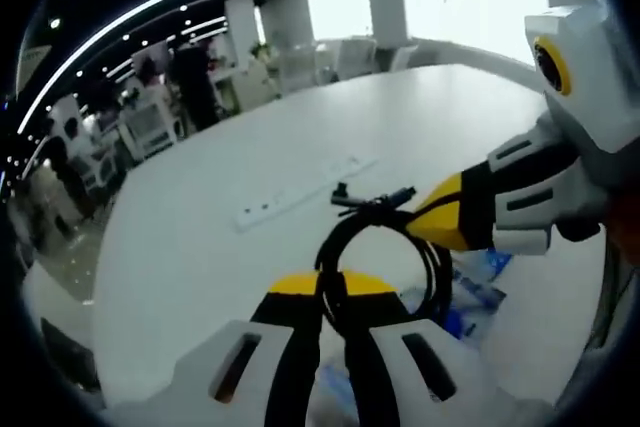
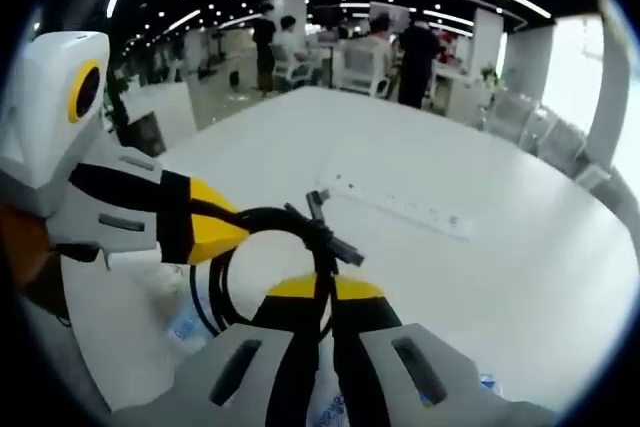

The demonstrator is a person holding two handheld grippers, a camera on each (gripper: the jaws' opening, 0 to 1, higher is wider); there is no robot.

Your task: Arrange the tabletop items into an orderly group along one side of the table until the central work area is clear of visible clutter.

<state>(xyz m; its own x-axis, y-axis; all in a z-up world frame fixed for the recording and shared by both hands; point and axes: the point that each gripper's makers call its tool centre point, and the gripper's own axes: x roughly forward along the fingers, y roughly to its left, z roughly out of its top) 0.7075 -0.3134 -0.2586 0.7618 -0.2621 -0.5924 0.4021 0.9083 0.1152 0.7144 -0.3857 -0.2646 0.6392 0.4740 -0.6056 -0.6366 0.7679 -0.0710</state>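
1. In the left gripper view, my left gripper (image 1: 333, 287) has its yellow-tipped jaws pinched together on the near side of a coiled black cable (image 1: 385, 257).
2. My right gripper (image 1: 432, 219) comes in from the right, and its tip clamps the far right side of the same coil, beside the cable's plug ends.
3. The coil hangs between the two grippers, above the white table (image 1: 230, 157).
4. A white power strip (image 2: 400, 204) lies flat farther out on the table, well apart from the coil.
5. Blue-and-white packaging (image 1: 475, 287) sits near, under the coil to the right; I cannot tell what it is.
6. People stand in the background beyond the table.
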